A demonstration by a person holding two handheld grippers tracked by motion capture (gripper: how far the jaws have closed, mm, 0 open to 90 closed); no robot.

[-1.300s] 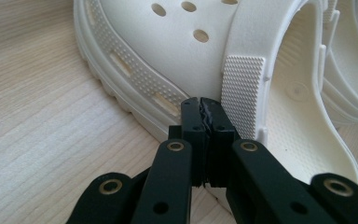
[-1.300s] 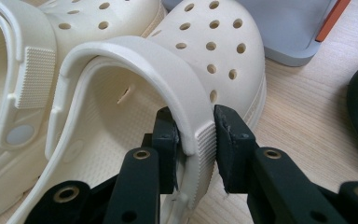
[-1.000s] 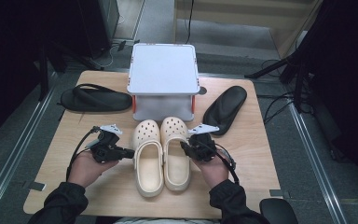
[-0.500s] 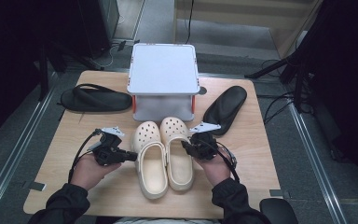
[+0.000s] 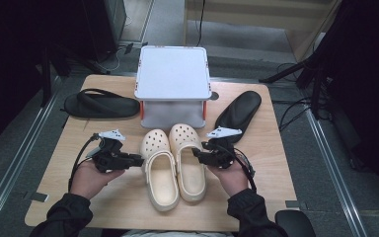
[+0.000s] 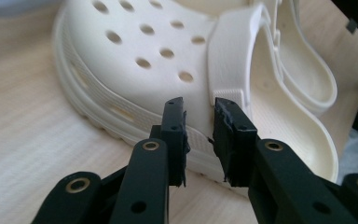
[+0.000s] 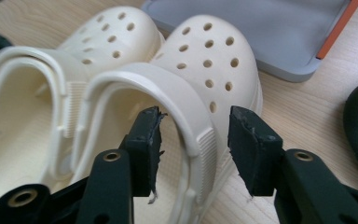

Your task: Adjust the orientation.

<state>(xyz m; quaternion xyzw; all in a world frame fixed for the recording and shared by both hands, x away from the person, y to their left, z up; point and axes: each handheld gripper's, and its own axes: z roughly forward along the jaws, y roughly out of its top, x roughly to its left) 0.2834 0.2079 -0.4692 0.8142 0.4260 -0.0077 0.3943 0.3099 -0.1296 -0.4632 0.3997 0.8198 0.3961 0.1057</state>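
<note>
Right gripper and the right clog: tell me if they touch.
Apart. The right gripper view shows the right gripper, its jaws just opened, astride the right clog strap, with a gap at each pad.

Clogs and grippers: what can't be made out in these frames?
- Left clog: toe and heel cut off by the left gripper view's edges.
- Right clog: outer wall below its strap hidden behind the right gripper jaws.
- Grey box: contents hidden by its lid, high view.
- Left gripper: jaw gap too small, high view.

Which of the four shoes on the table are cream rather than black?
The two holed clogs side by side in the middle, left clog and right clog; the flat black slippers lie out at the sides.
</note>
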